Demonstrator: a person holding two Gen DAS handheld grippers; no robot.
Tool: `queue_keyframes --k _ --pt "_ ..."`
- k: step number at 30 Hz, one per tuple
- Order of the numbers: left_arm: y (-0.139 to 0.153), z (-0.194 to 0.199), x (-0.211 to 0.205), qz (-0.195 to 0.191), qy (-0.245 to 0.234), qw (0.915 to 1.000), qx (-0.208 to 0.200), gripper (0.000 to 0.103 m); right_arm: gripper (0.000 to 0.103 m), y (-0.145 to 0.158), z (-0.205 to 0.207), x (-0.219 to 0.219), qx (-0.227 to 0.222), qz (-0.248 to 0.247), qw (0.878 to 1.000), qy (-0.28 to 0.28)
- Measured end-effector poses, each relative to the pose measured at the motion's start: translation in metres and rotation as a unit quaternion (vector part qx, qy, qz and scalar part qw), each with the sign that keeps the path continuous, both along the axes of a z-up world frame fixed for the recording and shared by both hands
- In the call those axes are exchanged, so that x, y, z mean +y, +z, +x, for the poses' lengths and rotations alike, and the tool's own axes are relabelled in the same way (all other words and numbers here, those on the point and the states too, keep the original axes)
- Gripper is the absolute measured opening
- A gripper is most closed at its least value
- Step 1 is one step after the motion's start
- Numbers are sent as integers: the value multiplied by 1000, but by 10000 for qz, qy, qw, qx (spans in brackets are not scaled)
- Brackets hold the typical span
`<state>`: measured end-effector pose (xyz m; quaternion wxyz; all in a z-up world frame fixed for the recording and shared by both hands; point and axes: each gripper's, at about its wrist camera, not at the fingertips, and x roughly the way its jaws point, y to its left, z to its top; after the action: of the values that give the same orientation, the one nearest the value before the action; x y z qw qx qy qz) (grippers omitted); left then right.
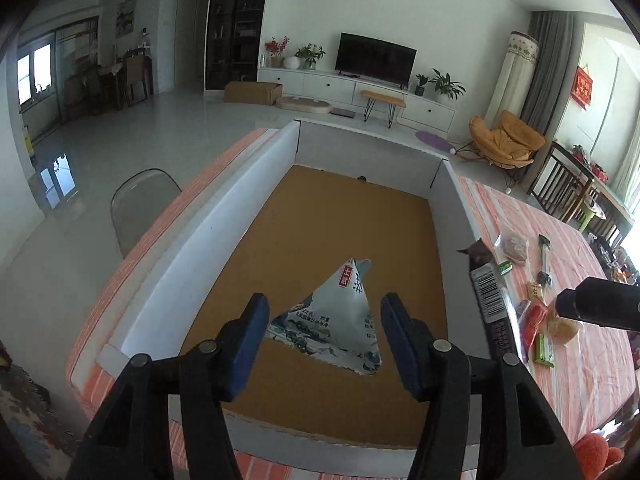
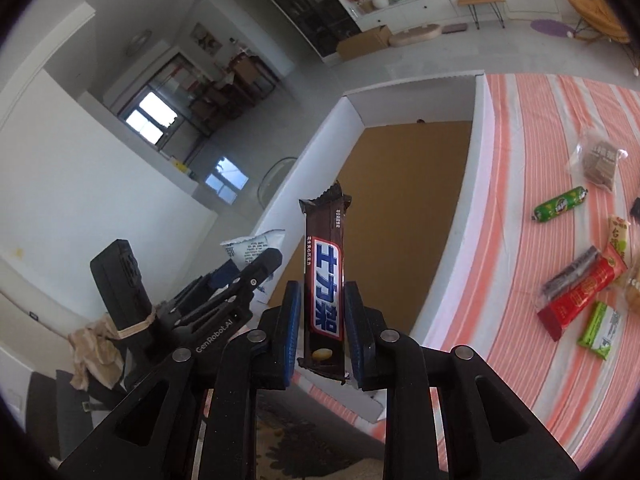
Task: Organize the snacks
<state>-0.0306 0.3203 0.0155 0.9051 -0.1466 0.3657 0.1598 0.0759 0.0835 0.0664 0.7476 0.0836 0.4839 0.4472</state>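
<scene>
One box (image 1: 208, 232) stands on the tabletop (image 2: 520, 220), its left wall running close along the tabletop's left edge. It is a shallow rectangle with smooth white walls and a matte brown cardboard floor. The tabletop is covered by a cloth in orange-pink and white stripes.

There are two grippers and each has one snack between its blue pads. The left hand-held gripper (image 1: 324, 304) stands open over the near end of the box. A triangular white-and-blue packet (image 1: 332, 320), glossy with crimped edges, sits between its fingers and the pads do not seem to press on it. The right hand-held gripper (image 2: 322, 292) is also parted. One long brown chocolate bar (image 2: 325, 272) in a shiny wrapper with serrated ends stands upright between the pads, with a thin gap on each side (narrow, but visible).

Seven loose snacks lie towards the tabletop's right edge, clear of the box:
- a clear bag of brown cake (image 2: 600, 160)
- a green sausage-shaped tube (image 2: 560, 204)
- a yellowish packet (image 2: 618, 232)
- a dark bar (image 2: 572, 270)
- a red flat pack (image 2: 580, 300)
- a green-and-white packet (image 2: 602, 330)
- a round bun in film (image 2: 634, 292), partly cut off by the edge of the view
</scene>
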Motion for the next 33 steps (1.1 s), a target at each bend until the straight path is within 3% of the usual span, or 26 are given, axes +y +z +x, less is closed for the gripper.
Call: queue_keyframes --k 1,4,8,12,16,19,22,25,27,33 --pt "-7 -2 0 -51 63 9999 66 71 62 -4 0 0 -52 -68 9999 -105" --pt "-13 -5 -18 -191 -133 9997 -15 81 62 -17 -2 -25 -339 -252 9982 -421" --pt "-8 0 -78 -353 -1049 9935 -259 83 65 -41 -2 -98 -835 -883 9829 -1382" --pt "-6 16 -164 -593 -2238 9723 -332 93 68 -76 -1 -189 -1086 -1814 9349 -2851" --pt "-31 44 -245 -755 -3086 9482 49 93 68 -101 5 -263 -928 -2160 8843 -4035" --pt "-58 65 -282 -644 -3128 9470 351 93 68 -111 6 -293 -879 -2269 8579 -4525" --pt "-82 77 -297 -365 -3021 9515 454 93 68 -122 11 -303 -837 -2342 8474 -4692" --pt "-102 85 -295 -12 -2869 9566 517 93 68 -127 13 -308 -758 -2191 8483 -4760" --pt "-112 90 -291 66 -2809 9581 563 93 69 -128 11 -308 -789 -2277 8439 -4793" --pt "-127 96 -280 166 -2640 9628 544 93 70 -143 16 -308 -547 -2420 8458 -4724"
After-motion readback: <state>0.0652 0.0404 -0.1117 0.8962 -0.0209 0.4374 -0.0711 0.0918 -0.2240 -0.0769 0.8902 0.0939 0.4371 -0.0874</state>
